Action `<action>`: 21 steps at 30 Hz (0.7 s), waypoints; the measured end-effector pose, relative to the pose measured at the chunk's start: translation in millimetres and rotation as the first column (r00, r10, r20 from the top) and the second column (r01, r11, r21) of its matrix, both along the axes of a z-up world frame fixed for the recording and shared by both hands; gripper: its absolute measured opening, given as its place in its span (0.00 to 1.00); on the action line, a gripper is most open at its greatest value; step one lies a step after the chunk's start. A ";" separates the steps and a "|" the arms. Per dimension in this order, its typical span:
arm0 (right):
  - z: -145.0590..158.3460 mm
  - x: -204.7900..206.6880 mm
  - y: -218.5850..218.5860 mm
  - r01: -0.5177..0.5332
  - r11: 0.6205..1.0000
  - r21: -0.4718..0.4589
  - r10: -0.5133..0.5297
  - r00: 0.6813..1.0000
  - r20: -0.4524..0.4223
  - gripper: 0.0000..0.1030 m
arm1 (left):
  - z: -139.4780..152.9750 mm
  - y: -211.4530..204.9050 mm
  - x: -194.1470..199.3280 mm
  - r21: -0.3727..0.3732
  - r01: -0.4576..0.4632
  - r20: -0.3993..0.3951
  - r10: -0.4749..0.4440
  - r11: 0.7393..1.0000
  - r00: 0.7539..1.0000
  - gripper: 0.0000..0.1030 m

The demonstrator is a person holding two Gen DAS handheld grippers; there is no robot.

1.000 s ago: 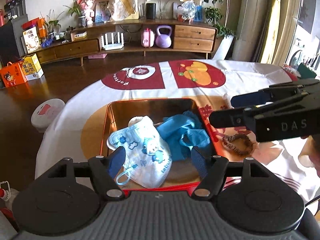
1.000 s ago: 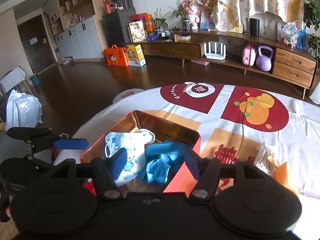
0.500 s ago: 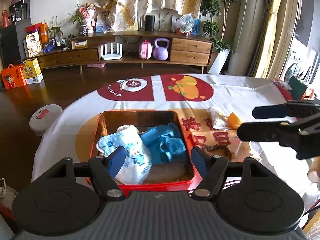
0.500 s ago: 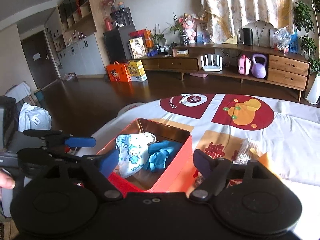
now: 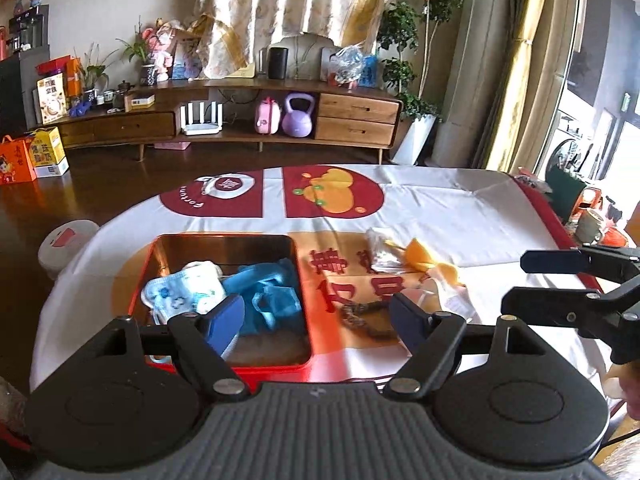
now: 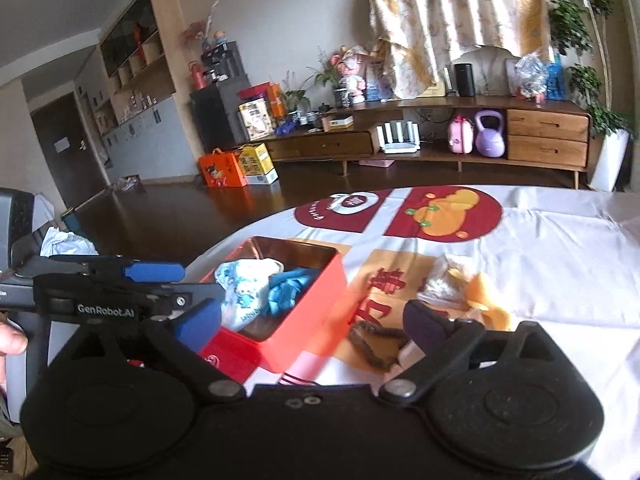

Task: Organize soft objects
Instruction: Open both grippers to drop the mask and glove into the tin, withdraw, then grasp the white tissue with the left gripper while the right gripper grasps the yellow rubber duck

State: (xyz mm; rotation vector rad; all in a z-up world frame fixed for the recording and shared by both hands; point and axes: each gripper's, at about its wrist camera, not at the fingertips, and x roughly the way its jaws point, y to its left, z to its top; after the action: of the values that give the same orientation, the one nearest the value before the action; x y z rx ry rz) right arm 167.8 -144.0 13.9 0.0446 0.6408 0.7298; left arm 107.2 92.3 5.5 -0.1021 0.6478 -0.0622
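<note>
Both grippers hang apart, jaws opening, nothing between them.

The left gripper points forward and somewhat downward, its blue-padded fingers spreading with nothing pressed between the pads. The right gripper is tilted down likewise, its jaws spreading wider and also empty. In the left wrist view the right gripper reaches in from the right edge, seen side-on. In the right wrist view the left gripper comes in from the left edge, a thumb showing by its handle.

brown scrunchie: we see it blurred, partly behind the right gripper's finger, beside the red tin.
</note>
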 end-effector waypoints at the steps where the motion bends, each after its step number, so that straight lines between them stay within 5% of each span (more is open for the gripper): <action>1: -1.5 -1.0 -5.7 0.009 1.000 0.003 -0.009 1.000 -0.004 0.97 | 0.3 -3.9 -1.3 0.004 -0.011 0.011 0.011 1.000 1.000 0.77; 21: -31.6 14.9 -96.4 0.191 0.979 -0.065 -0.192 0.981 -0.001 1.00 | -26.1 -72.7 22.0 -0.015 -0.001 0.005 0.001 1.000 1.000 0.83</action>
State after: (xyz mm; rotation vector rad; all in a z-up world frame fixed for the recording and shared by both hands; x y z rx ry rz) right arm 182.8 -240.4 -17.7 0.0483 0.6568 0.5224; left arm 129.3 19.5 -20.7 -0.1167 0.6426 -0.0667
